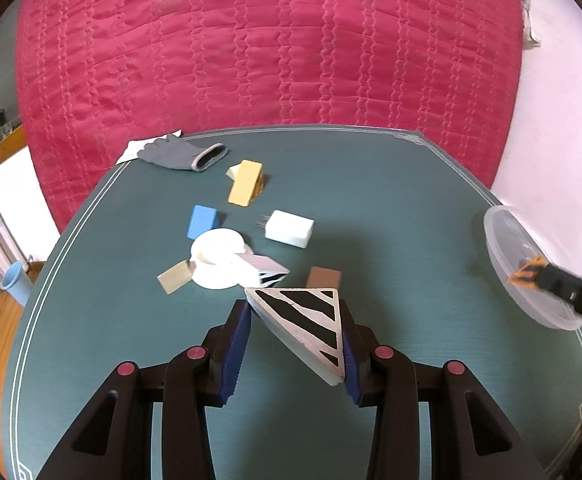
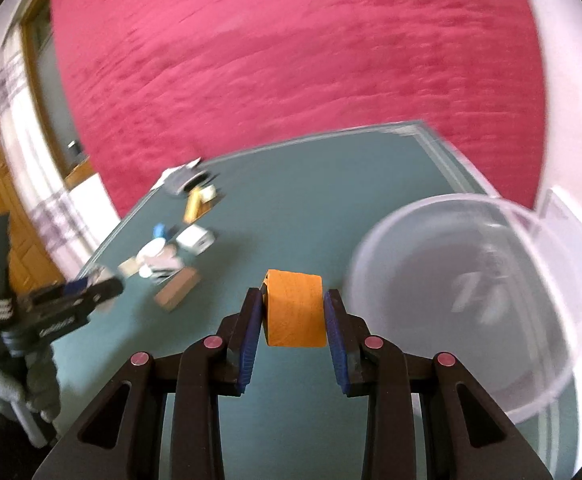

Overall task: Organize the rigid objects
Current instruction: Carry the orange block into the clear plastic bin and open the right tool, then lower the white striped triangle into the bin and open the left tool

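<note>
Risk sits first in the two grips, I think. The left gripper point(image 1: 297, 344) has its jaws closed on a striped triangular block point(image 1: 309, 320) held by one slanted side and one corner, above the green table point(image 1: 391, 200); such a wedge shape could pivot or slip out if the hand tilts. The right gripper point(image 2: 293, 316) has its jaws pressed on an orange block point(image 2: 295, 308), just beside the clear plastic bowl point(image 2: 451, 300). This bowl looks light and hangs partly over the table edge, so a block dropped hard, or a finger knocking the rim, could push it off. Blur in the right view suggests fast motion, which makes a bad release more likely. Counting from near to far on the table: one brown block point(image 1: 323, 277), one pink prism point(image 1: 269, 266), one tan block point(image 1: 175, 276), one white round piece point(image 1: 217, 258), one white block point(image 1: 289, 228), one blue block point(image 1: 201, 221), one yellow block point(image 1: 245, 182) leaning on a smaller pale piece, and one grey glove point(image 1: 183, 154) at the far edge. The bowl seems empty.
</note>
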`<state>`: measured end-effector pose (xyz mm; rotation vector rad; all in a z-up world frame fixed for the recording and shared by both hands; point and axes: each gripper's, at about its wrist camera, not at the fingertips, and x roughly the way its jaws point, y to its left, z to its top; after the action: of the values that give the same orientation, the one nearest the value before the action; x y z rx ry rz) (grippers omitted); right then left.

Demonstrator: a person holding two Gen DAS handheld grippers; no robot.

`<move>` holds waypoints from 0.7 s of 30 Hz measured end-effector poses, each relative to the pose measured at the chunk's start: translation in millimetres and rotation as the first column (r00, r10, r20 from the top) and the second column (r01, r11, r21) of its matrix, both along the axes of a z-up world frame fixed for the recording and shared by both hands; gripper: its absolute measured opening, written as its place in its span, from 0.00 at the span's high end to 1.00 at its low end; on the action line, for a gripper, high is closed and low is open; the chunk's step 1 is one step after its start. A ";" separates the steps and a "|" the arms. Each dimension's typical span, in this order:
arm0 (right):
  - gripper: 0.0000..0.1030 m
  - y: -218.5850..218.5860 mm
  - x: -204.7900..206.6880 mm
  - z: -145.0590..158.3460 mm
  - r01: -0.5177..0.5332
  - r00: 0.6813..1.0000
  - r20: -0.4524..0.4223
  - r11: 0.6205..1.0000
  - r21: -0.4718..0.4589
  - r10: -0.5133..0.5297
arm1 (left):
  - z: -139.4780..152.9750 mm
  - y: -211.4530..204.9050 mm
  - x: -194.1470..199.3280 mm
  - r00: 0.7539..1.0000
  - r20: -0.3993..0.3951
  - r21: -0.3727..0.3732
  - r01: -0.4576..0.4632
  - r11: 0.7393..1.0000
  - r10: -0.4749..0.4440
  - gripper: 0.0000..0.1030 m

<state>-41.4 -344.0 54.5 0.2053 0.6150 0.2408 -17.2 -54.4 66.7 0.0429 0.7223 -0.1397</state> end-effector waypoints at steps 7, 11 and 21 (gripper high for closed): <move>0.68 -59.3 -10.4 6.8 0.196 0.981 0.014 0.981 0.008 -0.196 | 3.7 -24.7 -1.3 0.999 0.003 0.017 0.045 0.999 -0.045 0.58; 0.68 -86.8 -15.6 4.3 0.291 0.957 0.013 0.957 -0.002 -0.291 | 6.5 -41.1 -1.3 0.997 0.007 0.027 0.079 0.997 -0.079 0.58; 0.67 -118.6 -6.3 -21.0 0.390 0.920 -0.040 0.921 -0.007 -0.390 | 12.1 -80.4 0.3 0.987 0.013 0.046 0.162 0.986 -0.163 0.58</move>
<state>-47.7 -462.6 33.5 0.3293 0.6009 -0.1504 -16.9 -134.8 78.8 0.1456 0.7048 -0.2791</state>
